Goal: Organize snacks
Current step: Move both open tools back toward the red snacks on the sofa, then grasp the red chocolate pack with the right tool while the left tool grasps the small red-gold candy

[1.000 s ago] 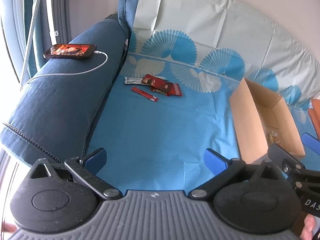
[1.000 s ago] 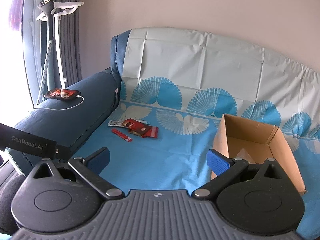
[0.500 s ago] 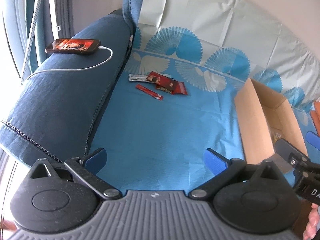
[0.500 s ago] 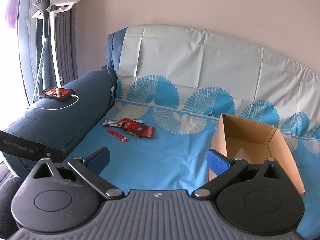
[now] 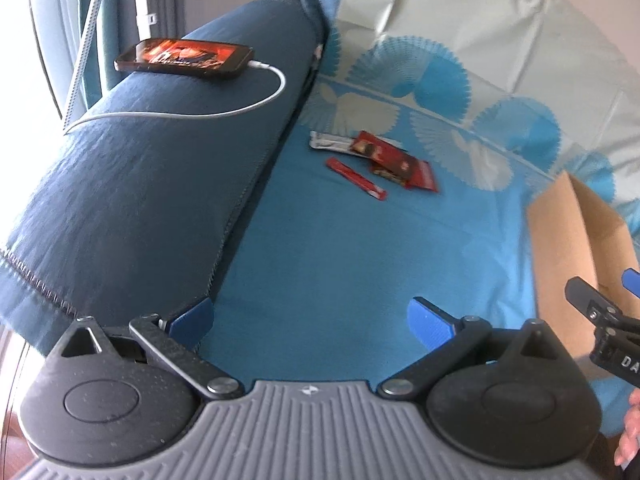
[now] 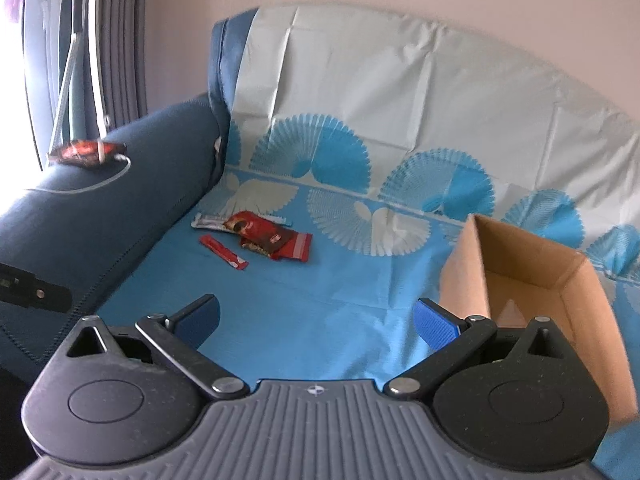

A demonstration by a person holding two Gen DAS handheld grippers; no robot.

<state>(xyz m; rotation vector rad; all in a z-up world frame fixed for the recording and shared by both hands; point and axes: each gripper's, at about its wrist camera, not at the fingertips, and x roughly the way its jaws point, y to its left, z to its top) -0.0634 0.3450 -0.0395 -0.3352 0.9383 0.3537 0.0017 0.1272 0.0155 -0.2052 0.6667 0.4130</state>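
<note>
Several snack packets lie together on the blue sofa cover: a thin red stick (image 5: 355,179) (image 6: 223,252), red wrappers (image 5: 400,164) (image 6: 276,240) and a silver bar (image 5: 330,142) (image 6: 208,222). An open cardboard box (image 5: 568,240) (image 6: 532,276) stands to their right. My left gripper (image 5: 311,316) hangs open and empty, well short of the snacks. My right gripper (image 6: 316,316) is open and empty too, beside the box. Part of the right gripper shows at the left wrist view's right edge.
A phone (image 5: 184,56) (image 6: 86,150) on a white charging cable (image 5: 224,110) rests on the dark blue armrest (image 5: 140,184) at left. The sofa back carries a pale fan-patterned cover (image 6: 400,100). A hand (image 5: 630,432) shows at lower right.
Both grippers have moved forward and left toward the snacks, which now look larger. The box has slid toward the right edge of the left wrist view. Jaws stayed open.
</note>
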